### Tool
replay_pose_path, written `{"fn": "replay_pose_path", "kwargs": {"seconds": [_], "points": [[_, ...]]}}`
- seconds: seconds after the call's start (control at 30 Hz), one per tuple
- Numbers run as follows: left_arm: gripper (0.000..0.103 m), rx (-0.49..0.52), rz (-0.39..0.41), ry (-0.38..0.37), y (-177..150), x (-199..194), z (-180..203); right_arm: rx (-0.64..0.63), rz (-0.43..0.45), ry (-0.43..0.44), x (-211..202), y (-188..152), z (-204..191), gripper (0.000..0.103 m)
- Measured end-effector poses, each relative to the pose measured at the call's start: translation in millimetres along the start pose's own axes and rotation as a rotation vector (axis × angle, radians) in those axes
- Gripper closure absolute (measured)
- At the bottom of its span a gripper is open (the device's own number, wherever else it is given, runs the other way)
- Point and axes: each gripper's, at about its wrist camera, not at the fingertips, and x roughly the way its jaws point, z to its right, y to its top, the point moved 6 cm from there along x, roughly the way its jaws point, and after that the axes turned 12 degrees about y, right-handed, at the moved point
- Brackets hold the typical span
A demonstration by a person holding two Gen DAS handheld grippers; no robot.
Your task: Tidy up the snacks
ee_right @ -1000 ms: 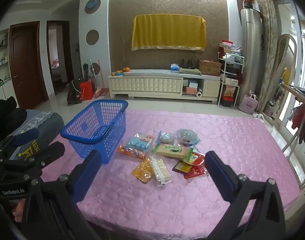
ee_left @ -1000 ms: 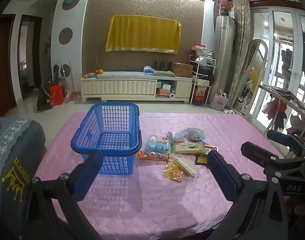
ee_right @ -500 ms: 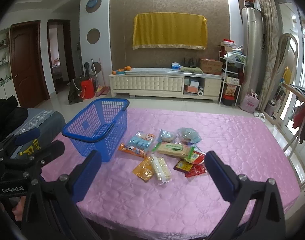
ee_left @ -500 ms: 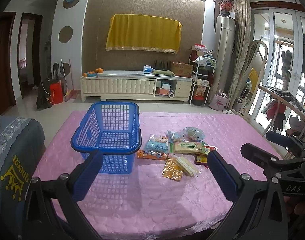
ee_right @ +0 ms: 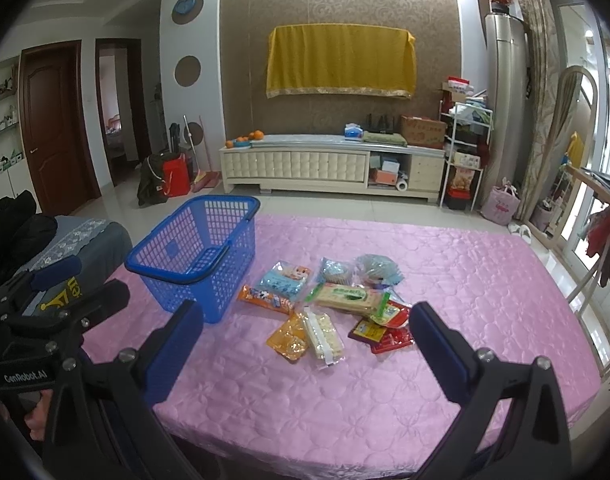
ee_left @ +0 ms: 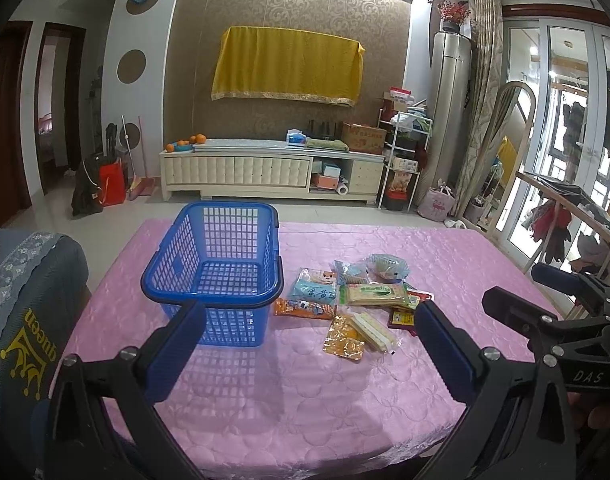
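An empty blue plastic basket point(ee_left: 213, 280) point(ee_right: 197, 252) stands on the pink table point(ee_left: 305, 400) at the left. Several snack packets lie in a loose pile point(ee_left: 357, 300) point(ee_right: 329, 304) to its right: a light blue packet point(ee_right: 283, 280), a green-labelled cracker pack point(ee_right: 347, 298), an orange packet point(ee_right: 289, 340), a white stick pack point(ee_right: 325, 334), red packets point(ee_right: 385, 330). My left gripper point(ee_left: 305, 344) is open and empty, held above the near table edge. My right gripper point(ee_right: 305, 344) is open and empty, also short of the pile.
A chair back with a grey cover point(ee_left: 29, 312) stands at the table's left. A wooden rack point(ee_left: 565, 208) is off the right side. The right gripper's body shows in the left wrist view point(ee_left: 565, 320). A TV cabinet point(ee_right: 329, 168) lines the far wall.
Both grippers have drifted slightly forward and up toward the table. The jaws stay open. Nothing on the table has moved.
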Motion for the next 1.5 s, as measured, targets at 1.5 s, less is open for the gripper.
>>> {"fn": "replay_pose_path", "kwargs": {"seconds": [1.5], "points": [[0.000,-0.010,-0.021,-0.006,4.1,1.8,-2.2,0.019,-0.025,0.031,5.3,-4.6,3.2,0.000]]}}
